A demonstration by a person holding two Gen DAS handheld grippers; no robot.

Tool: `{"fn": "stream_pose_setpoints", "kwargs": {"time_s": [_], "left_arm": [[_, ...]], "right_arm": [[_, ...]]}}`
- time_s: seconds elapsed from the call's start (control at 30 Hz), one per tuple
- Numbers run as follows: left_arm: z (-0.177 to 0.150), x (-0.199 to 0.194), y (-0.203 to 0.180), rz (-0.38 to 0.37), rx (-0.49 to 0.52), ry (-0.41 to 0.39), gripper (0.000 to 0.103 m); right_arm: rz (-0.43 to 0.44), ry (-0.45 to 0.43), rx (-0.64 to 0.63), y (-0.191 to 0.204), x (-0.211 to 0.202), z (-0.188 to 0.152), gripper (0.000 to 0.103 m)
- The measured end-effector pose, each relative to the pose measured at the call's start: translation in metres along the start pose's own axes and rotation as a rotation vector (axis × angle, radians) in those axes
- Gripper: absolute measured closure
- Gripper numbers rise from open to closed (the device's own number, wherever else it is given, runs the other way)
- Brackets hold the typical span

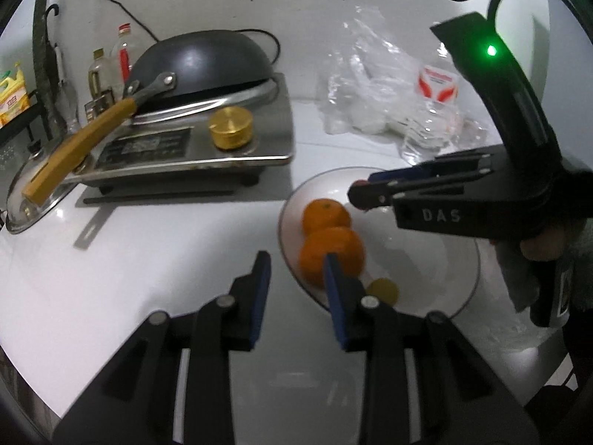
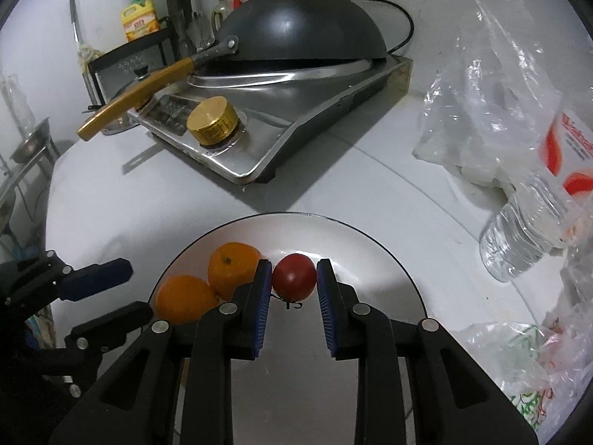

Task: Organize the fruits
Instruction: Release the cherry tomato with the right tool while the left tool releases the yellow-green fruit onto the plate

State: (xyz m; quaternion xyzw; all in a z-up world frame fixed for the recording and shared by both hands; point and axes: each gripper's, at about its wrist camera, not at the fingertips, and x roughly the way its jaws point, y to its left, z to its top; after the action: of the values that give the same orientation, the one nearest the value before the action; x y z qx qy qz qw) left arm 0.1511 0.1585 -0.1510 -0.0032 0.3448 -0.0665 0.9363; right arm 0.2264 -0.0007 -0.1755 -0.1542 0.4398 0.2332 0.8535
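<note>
Fruits sit on the round white ceramic plate (image 2: 370, 244) on the white counter (image 2: 148, 185): two orange tangerines (image 2: 233, 270) side by side, just left of the right hand-held gripper (image 2: 292, 278). Its blue pads bracket the small dark-red tomato (image 2: 294, 276), left pad touching, right pad a sliver off; can't tell whether it's gripping or letting go. Left hand-held gripper (image 1: 296, 270) hangs spread apart and empty at the plate's left rim, likely waiting.

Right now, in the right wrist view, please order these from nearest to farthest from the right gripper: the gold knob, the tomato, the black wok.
1. tomato, between the right gripper fingers, over the plate.
2. gold knob, on the stove front, ahead-left.
3. black wok, upturned behind the knob.
</note>
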Motion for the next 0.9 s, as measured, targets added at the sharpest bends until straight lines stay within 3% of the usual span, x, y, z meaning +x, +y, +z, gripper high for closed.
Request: {"fn": "stream_pose_setpoints", "kwargs": {"time_s": [0.43, 0.5, 0.83, 0.9], "left_arm": [[0.007, 0.013, 0.021, 0.021, -0.068, -0.007, 0.069], [0.009, 0.013, 0.023, 0.023, -0.074, -0.011, 0.067], [0.011, 0.001, 0.016, 0.029, -0.080, -0.027, 0.065], [0.012, -0.004, 0.012, 0.025, -0.082, -0.035, 0.059]], "right_arm": [[-0.009, 0.020, 0.034, -0.001, 0.011, 0.012, 0.076], [-0.009, 0.017, 0.037, 0.000, 0.011, 0.013, 0.071], [-0.028, -0.024, 0.036, -0.002, -0.019, 0.008, 0.070], [-0.030, -0.033, 0.040, -0.002, -0.027, 0.004, 0.070]]}}
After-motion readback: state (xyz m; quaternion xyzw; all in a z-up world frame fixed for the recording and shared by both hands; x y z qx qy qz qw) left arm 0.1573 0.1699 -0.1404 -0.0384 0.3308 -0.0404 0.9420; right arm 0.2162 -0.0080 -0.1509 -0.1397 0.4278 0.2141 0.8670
